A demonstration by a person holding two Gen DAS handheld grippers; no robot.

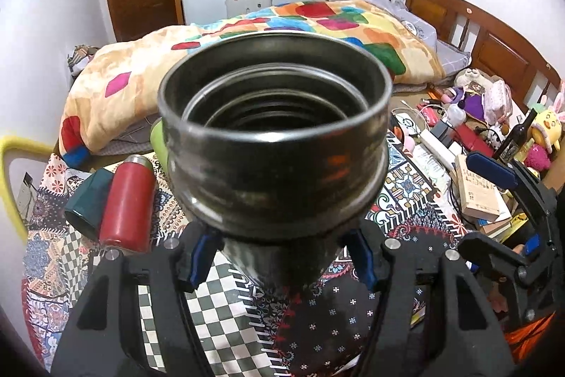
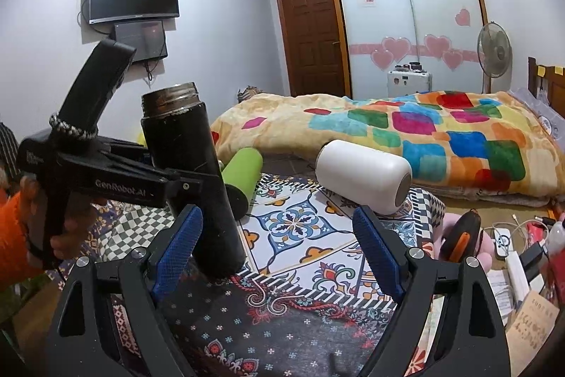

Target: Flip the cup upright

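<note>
Beside green cup (image 2: 242, 177), left claw (image 1: 279, 258) squeezing black cup (image 1: 275, 136), nearly standing; letting go left. Right claw (image 2: 277, 251) hanging wide, holding nothing.

Five cups (image 2: 190, 179), two grippers (image 2: 279, 249)

A black cup (image 2: 197, 179) with a dull metal mouth is seen. Blue pads (image 2: 178, 249) are carried on black gripper frames. A red flask (image 1: 127, 200), a teal cup (image 1: 88, 204), a green bottle (image 2: 242, 179) and a white bottle (image 2: 363, 175) are shown on a floral and checked patchwork cloth (image 2: 296, 228). Multicoloured blocks are printed on the far orange quilt (image 2: 406, 126).
</note>
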